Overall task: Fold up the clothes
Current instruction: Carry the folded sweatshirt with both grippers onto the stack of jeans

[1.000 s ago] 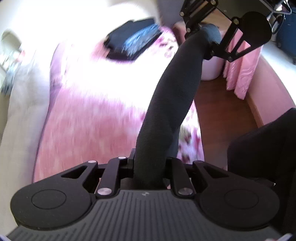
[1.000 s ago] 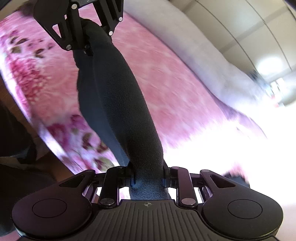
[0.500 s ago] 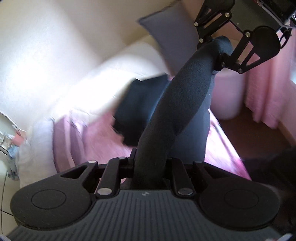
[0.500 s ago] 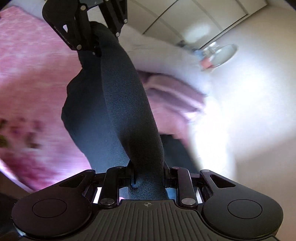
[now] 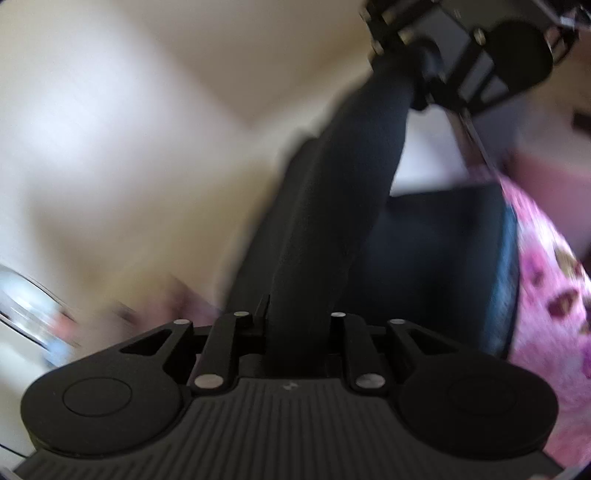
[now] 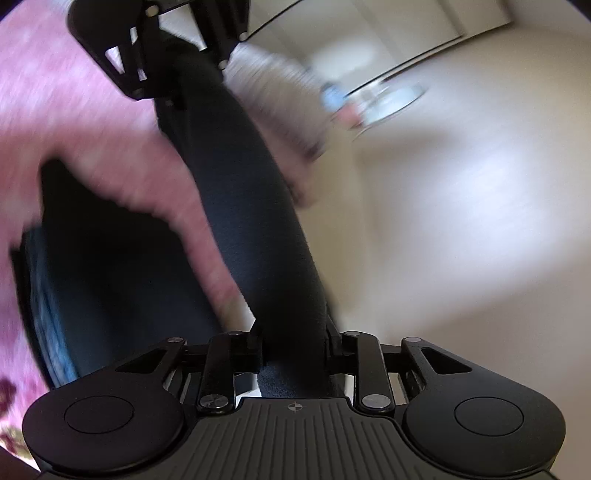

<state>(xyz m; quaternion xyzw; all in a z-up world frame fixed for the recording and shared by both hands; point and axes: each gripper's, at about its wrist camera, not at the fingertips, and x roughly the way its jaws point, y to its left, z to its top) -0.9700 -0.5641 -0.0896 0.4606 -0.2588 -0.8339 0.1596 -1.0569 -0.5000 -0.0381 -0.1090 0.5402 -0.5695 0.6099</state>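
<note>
- Both tools, left [image 5: 295, 325] and right [image 6: 295, 343], stay clamped on the garment [image 5: 332, 206], stretched taut between them
- Since a second ago it has swung toward the pile [image 6: 110, 280] on the bed [image 6: 74, 122], likely for stacking

Bedroom, pink floral bedspread [image 5: 546, 280], probably wardrobe doors [image 6: 373, 22] (blurred)

The left gripper [image 5: 299, 325] is clamped tight, its two fingers pressed against a bunched roll of dark garment [image 5: 332, 206] that fills the gap between them. The right gripper [image 6: 295, 343] is closed the same way on the other end of that roll. Each gripper shows in the other's view, high in the frame and facing back, so the two seem to point toward one another, though motion blur leaves their tilt uncertain.
</note>
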